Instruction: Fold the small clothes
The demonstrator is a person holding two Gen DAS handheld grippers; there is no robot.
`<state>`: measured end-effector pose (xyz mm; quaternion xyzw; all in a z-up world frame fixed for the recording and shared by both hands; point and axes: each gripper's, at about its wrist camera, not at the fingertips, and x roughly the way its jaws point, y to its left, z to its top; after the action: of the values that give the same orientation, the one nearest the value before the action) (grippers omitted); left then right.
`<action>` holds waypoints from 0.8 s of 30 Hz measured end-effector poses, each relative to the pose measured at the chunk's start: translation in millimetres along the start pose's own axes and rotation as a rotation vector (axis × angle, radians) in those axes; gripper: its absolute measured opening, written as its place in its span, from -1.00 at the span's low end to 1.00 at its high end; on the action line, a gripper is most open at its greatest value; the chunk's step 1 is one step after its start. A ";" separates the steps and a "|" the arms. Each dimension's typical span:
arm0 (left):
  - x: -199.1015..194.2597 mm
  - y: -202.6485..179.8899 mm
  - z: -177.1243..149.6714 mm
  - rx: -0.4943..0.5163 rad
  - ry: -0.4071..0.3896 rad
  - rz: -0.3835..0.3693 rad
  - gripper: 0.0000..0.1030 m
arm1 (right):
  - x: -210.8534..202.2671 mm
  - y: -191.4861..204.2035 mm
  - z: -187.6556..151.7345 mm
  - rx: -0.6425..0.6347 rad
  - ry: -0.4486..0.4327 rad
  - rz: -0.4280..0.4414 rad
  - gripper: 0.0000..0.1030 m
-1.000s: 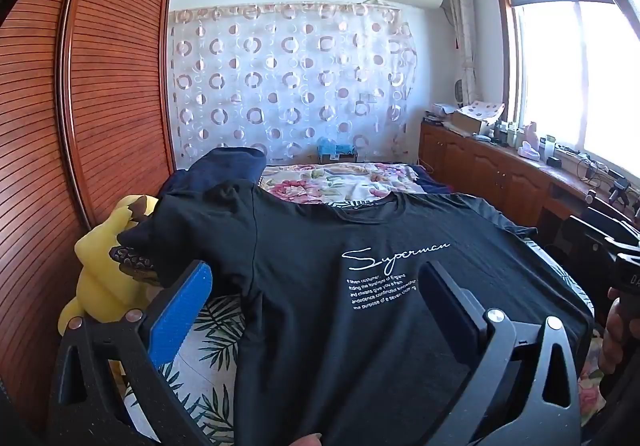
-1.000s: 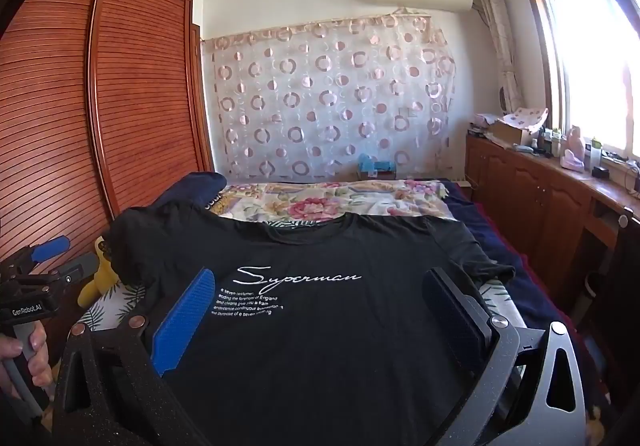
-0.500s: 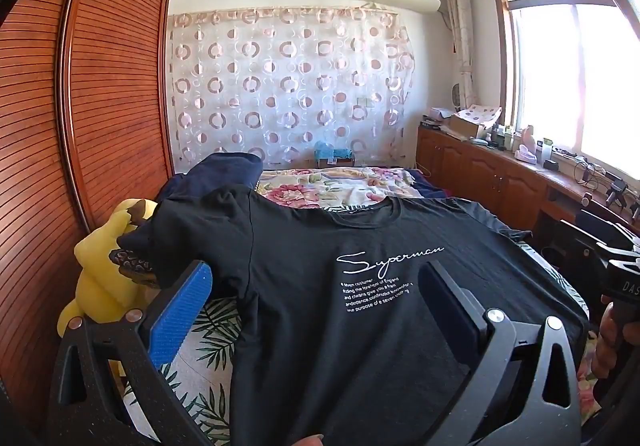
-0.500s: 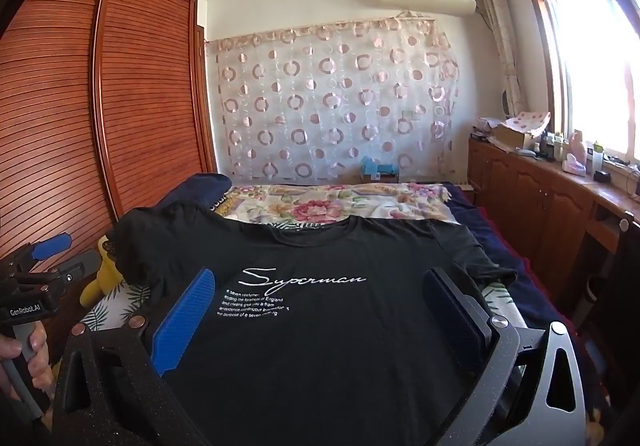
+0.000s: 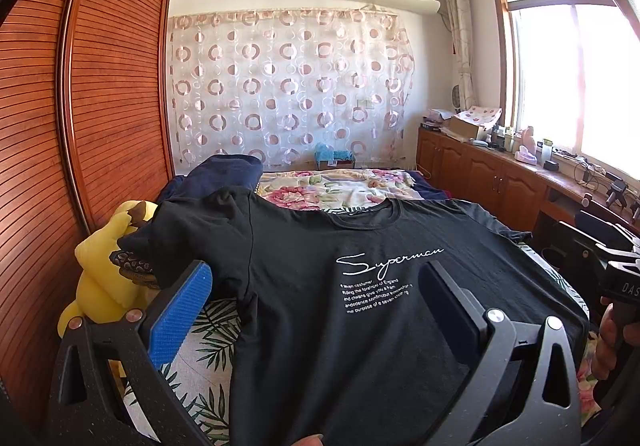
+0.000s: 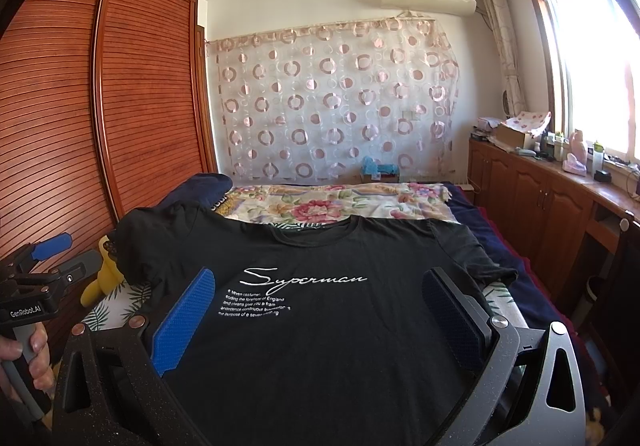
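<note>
A black T-shirt (image 5: 304,334) with white "Superman" lettering lies spread flat, front up, on the bed, collar toward the far end. Its left sleeve drapes over a plush toy. My left gripper (image 5: 314,278) hovers open over the shirt's lower left part, blue pad (image 5: 180,314) beside the side seam. In the right wrist view the same shirt (image 6: 320,358) fills the lower middle, and my right gripper (image 6: 318,280) hangs open above its lower half. Neither holds cloth. The hem is hidden below both grippers. The left gripper (image 6: 44,258) also shows at the right wrist view's left edge, in a hand.
A yellow plush toy (image 5: 100,278) sits left of the shirt against the slatted wooden wardrobe (image 5: 80,126). A floral quilt (image 5: 320,190) and a navy bundle (image 5: 224,174) lie beyond the collar. A cluttered wooden cabinet (image 5: 480,174) runs under the window at right. Leaf-print sheet (image 5: 208,346) shows at left.
Both views have tilted up very slightly. The shirt lies as before, and both grippers stay open.
</note>
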<state>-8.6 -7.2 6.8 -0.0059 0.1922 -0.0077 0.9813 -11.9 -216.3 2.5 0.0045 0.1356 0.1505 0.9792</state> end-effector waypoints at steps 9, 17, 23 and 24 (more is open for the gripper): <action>-1.8 -0.3 0.5 -0.006 0.000 -0.001 1.00 | 0.3 -0.2 0.1 0.000 0.004 0.001 1.00; -1.8 0.1 0.0 -0.006 -0.001 -0.002 1.00 | 0.6 -0.3 0.1 0.001 0.004 0.003 1.00; -2.7 -0.1 0.8 -0.007 -0.001 -0.001 1.00 | 1.0 0.3 -0.1 0.000 0.003 0.003 1.00; -2.7 0.1 0.7 -0.007 -0.002 -0.002 1.00 | 0.9 0.6 -0.3 0.000 0.003 0.003 1.00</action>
<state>-10.8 -7.1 8.4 -0.0096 0.1912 -0.0078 0.9815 -11.3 -215.5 2.0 0.0042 0.1371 0.1521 0.9788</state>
